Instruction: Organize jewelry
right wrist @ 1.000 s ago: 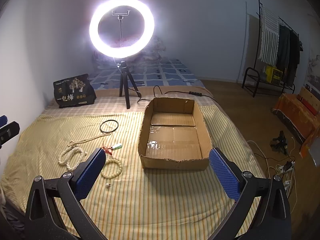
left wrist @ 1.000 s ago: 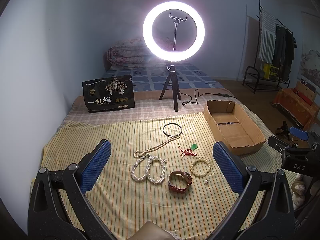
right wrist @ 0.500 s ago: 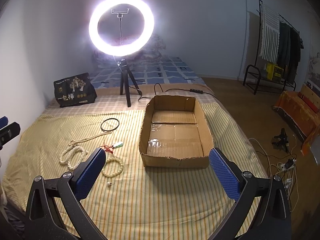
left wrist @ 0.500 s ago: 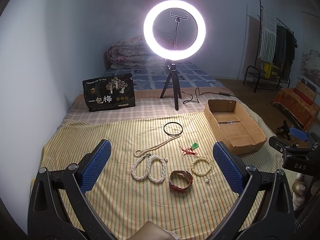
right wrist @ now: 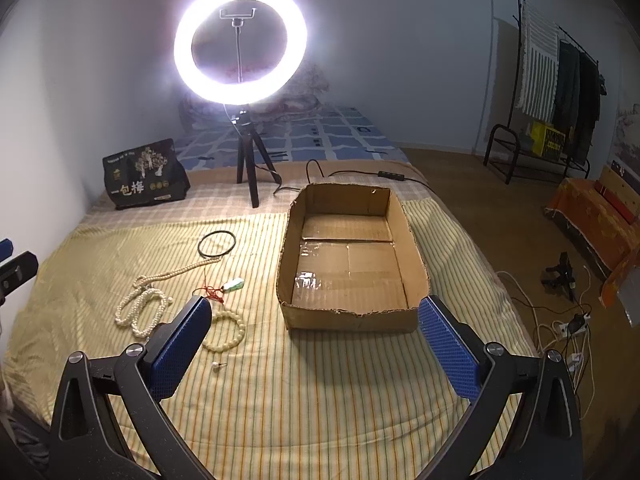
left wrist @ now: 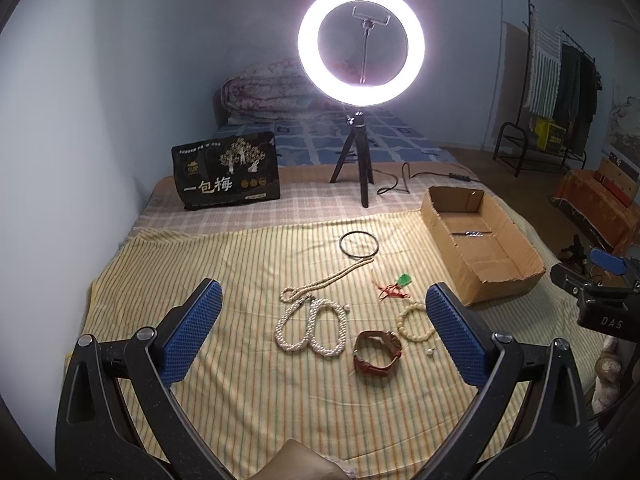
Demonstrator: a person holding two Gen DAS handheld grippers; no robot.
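Observation:
Jewelry lies on a yellow striped cloth: a white pearl necklace, a brown leather watch, a cream bead bracelet, a green pendant on red cord, a black ring and a small pearl earring. An empty cardboard box stands to their right. My left gripper is open above the necklace and watch. My right gripper is open before the box's near wall, and the bracelet lies by its left finger.
A lit ring light on a tripod and a black printed bag stand at the bed's far side. A cable runs behind the box. A clothes rack and floor cables are on the right.
Both views have shifted slightly; the jewelry and the box sit a little lower and nearer. Nothing was taken hold of, and both grippers stay open.

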